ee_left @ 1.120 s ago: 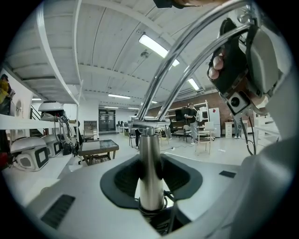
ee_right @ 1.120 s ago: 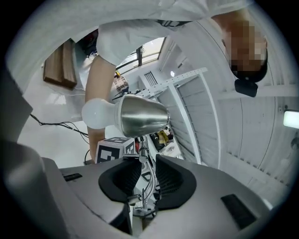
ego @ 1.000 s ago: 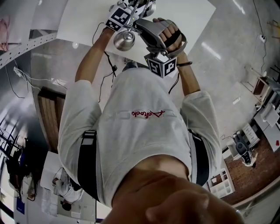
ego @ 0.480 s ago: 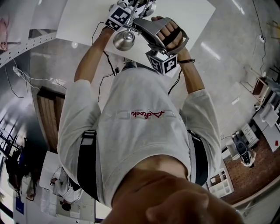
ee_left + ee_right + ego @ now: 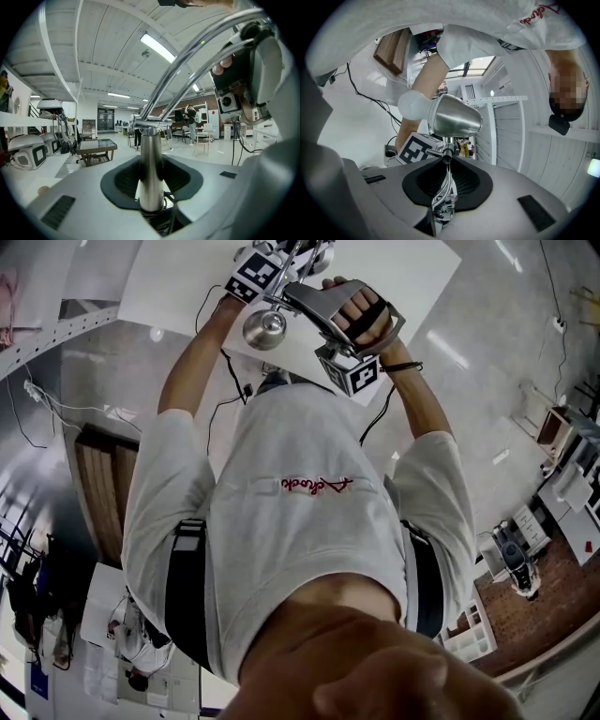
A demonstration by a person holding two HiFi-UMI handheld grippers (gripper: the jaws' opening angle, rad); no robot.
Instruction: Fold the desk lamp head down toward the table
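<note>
Right gripper view: the right gripper (image 5: 448,185) has its fingers pinched on the thin lamp arm (image 5: 446,166), with the lamp head (image 5: 457,119) just beyond them, up over the counter (image 5: 178,282). The left gripper (image 5: 151,187) clamps the upright post (image 5: 151,150), so the right hand is nearer the head.

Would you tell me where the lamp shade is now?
In the head view the lamp shade sits near the top, left of centre, over the white table, just left of the right hand.

Red script (image 5: 319,485) on grey shirt (image 5: 281,559), not legible
</note>
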